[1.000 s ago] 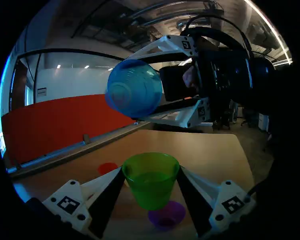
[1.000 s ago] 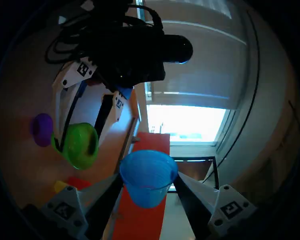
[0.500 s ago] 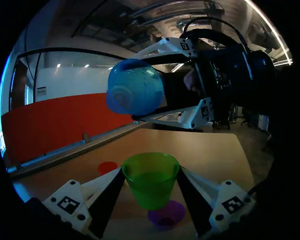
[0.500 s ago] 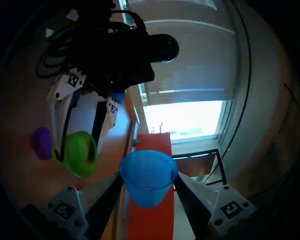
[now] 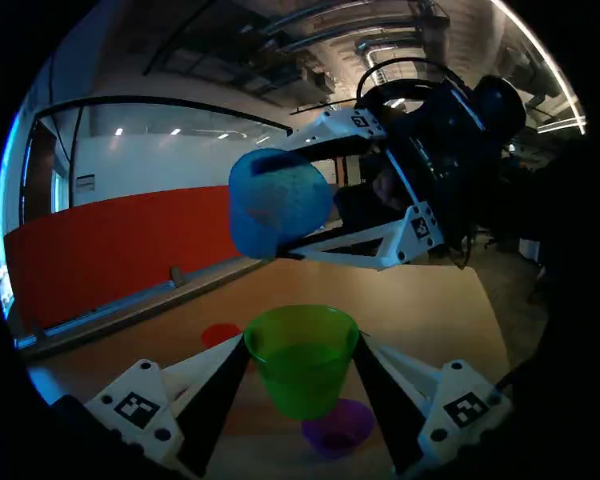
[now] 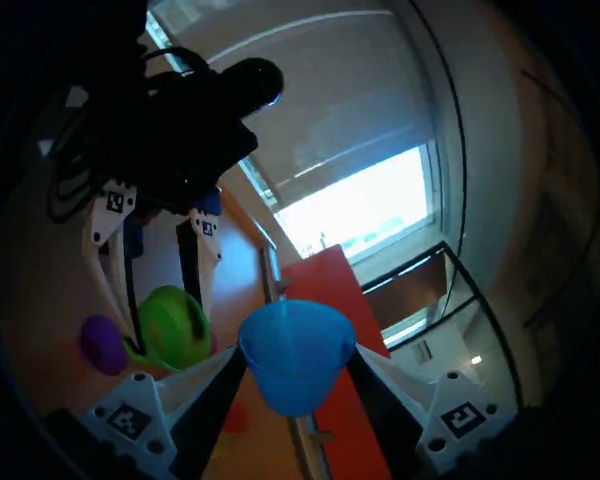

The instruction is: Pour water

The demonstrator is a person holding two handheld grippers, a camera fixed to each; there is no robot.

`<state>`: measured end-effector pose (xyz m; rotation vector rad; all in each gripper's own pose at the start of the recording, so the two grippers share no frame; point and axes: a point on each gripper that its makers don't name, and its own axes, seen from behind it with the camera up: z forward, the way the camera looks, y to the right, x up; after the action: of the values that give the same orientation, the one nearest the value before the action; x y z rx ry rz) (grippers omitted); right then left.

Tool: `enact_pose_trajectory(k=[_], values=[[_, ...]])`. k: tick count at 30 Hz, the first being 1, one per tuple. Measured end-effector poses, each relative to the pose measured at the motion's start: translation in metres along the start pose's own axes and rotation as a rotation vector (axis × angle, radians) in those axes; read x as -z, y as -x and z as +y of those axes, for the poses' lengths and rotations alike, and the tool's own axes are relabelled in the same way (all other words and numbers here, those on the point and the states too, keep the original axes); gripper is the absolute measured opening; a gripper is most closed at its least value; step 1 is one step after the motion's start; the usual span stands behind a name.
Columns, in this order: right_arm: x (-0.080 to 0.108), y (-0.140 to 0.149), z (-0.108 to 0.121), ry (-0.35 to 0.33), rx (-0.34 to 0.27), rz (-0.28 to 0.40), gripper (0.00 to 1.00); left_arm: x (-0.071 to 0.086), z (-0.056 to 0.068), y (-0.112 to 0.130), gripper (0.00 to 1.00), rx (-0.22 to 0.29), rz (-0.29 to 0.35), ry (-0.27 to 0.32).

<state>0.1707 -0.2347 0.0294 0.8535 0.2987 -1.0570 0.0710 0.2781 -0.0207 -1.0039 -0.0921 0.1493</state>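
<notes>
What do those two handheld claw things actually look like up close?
The left gripper and right gripper each have two white, tapering fingers with black inner pads. Small black-and-white square markers sit on the fingers. Behind sits a bulky black body, trailing looped black cables.

Blue cup (image 5: 280,200): diff. tilt now

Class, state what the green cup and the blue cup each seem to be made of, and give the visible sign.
The green tapered cup looks like glossy translucent plastic: a liquid level shows through its wall. The blue tapered cup seems to be similar plastic, translucent with a softer sheen: light glows through its side.
</notes>
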Motion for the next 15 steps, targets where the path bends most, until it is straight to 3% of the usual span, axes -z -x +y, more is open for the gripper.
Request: enact_pose_trajectory(k=[15], values=[[0.012,0.009,-0.012,-0.022,-0.416,0.013,0.89,0.003,-0.002,-0.005,0.87,0.005,-0.001,-0.009]])
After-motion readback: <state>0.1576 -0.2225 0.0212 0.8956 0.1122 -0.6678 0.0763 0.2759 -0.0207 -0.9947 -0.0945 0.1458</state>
